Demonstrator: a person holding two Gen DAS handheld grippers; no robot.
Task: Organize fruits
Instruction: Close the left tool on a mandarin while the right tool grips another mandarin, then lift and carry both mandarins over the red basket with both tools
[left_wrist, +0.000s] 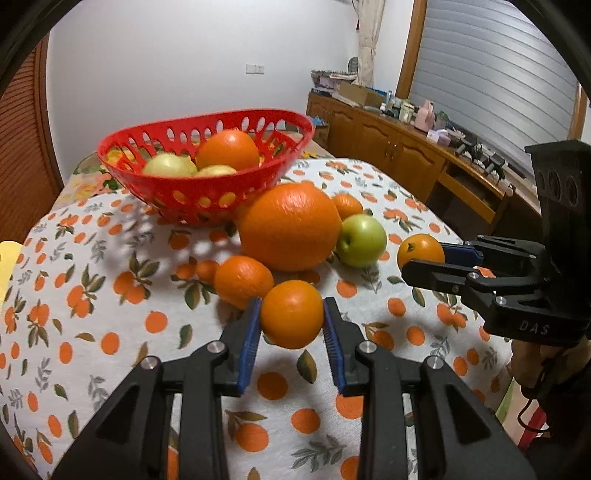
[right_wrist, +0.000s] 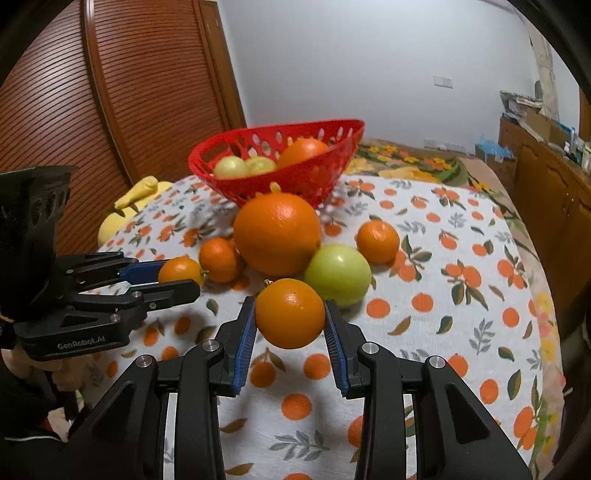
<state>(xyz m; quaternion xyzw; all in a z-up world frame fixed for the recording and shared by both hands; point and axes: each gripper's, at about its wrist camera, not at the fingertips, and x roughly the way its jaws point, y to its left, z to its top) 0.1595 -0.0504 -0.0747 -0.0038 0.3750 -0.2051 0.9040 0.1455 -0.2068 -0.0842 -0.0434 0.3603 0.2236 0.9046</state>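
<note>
My left gripper is shut on a small orange just over the orange-print tablecloth. In the right wrist view my right gripper is likewise shut on another small orange. Each gripper shows in the other's view: the right gripper with its orange, the left gripper with its orange. Behind them lie a big orange, a green apple and two small oranges. The red basket holds an orange and two pale apples.
A yellow soft object lies at the table's far left edge by a slatted wooden door. A wooden sideboard full of clutter runs along the right wall. A person's hand grips the right tool.
</note>
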